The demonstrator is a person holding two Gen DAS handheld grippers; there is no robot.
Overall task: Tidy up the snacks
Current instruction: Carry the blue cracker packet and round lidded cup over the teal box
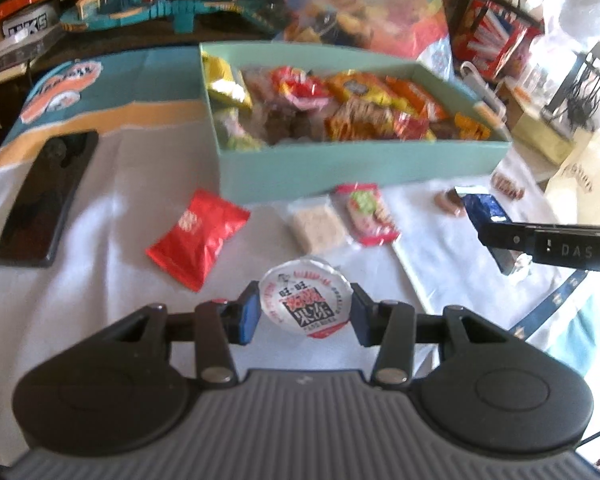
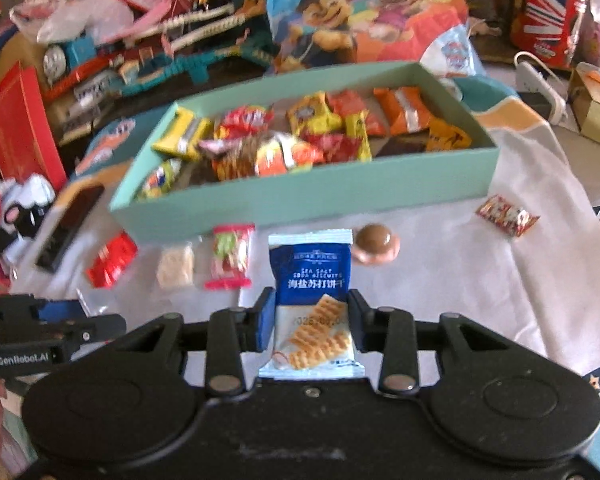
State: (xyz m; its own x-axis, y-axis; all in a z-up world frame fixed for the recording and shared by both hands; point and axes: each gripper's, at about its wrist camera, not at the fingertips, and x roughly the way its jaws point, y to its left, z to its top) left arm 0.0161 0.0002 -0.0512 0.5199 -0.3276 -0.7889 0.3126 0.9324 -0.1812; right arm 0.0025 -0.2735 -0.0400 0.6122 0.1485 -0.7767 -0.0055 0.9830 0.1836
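Right wrist view: right gripper [image 2: 310, 326] clamped on biscuit pack [image 2: 311, 304], long axis pointing ahead toward box [image 2: 300, 204]. Left gripper [image 1: 305, 312], clamped on jelly cup [image 1: 306, 306], has the box ahead, slightly right.

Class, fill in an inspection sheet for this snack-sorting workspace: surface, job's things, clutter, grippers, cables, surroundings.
Surface: white cloth over table.
Job's things: teal box full of snacks; red packet, rice bar, pink-green packet, brown jelly cup and red-gold candy loose.
Clutter: black phone.
Grippers: left hand-held gripper grips jelly cup; right hand-held gripper grips biscuit packet.
Cables: white power strip.
Surroundings: toys, cartoon bag.
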